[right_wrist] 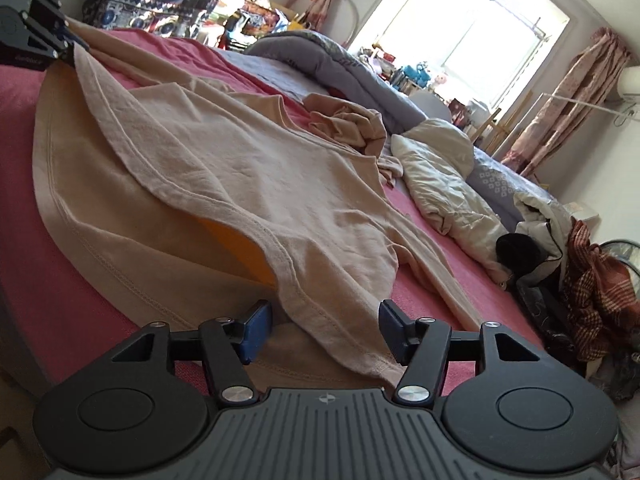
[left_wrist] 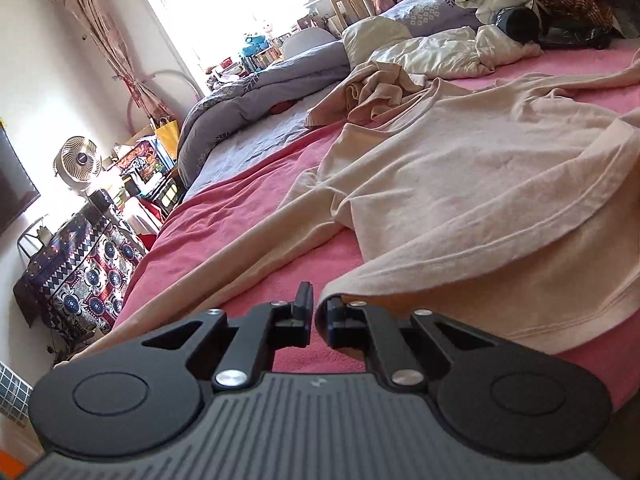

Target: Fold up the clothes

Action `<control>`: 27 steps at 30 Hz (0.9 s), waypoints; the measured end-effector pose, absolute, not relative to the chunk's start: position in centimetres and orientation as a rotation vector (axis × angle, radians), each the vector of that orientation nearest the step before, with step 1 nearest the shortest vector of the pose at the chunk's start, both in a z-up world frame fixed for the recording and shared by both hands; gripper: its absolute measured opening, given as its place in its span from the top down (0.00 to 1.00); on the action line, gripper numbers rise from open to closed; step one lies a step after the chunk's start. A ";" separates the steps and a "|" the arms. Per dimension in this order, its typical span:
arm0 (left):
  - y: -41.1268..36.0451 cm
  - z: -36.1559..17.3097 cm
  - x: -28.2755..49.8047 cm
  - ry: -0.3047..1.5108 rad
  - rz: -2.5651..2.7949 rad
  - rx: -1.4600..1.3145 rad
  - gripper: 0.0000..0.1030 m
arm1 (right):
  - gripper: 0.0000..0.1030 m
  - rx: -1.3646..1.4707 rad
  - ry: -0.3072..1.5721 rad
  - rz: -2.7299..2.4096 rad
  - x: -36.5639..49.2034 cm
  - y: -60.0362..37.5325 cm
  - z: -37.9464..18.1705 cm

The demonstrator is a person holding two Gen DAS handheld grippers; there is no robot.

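A beige long-sleeved shirt (left_wrist: 460, 184) lies spread on the pink bed sheet (left_wrist: 224, 216), its bottom hem toward me. My left gripper (left_wrist: 316, 304) is shut on a corner of that hem, which is lifted a little off the sheet. From the right wrist view the shirt (right_wrist: 240, 168) runs away from the camera, and the left gripper (right_wrist: 70, 54) pinches its far hem corner at the top left. My right gripper (right_wrist: 326, 320) stands open with the near hem corner lying between its blue pads, which do not press on it.
A crumpled beige garment (right_wrist: 352, 124) lies past the shirt's collar. A cream quilt (right_wrist: 440, 176) and a grey duvet (left_wrist: 256, 96) fill the far side of the bed. A heap of clothes (right_wrist: 592, 288) sits at the right. A fan (left_wrist: 78, 158) and a patterned-cloth table (left_wrist: 80, 276) stand beside the bed.
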State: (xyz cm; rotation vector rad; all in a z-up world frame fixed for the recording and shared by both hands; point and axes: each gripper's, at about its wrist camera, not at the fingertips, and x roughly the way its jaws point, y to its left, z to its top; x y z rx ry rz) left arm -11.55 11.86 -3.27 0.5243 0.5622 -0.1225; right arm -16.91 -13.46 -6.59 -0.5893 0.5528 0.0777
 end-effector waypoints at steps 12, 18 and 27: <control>12.4 -3.1 -12.1 0.567 -0.113 0.506 0.86 | 0.43 -0.537 0.570 -0.059 -16.6 -17.4 -5.9; 12.5 -3.1 -12.3 0.568 -0.110 0.512 0.84 | 0.80 -0.513 0.617 0.009 -16.3 -17.9 -6.0; 13.0 -2.4 -12.7 0.567 -0.111 0.476 0.83 | 0.76 -0.549 0.516 -0.018 -17.5 -17.8 -3.8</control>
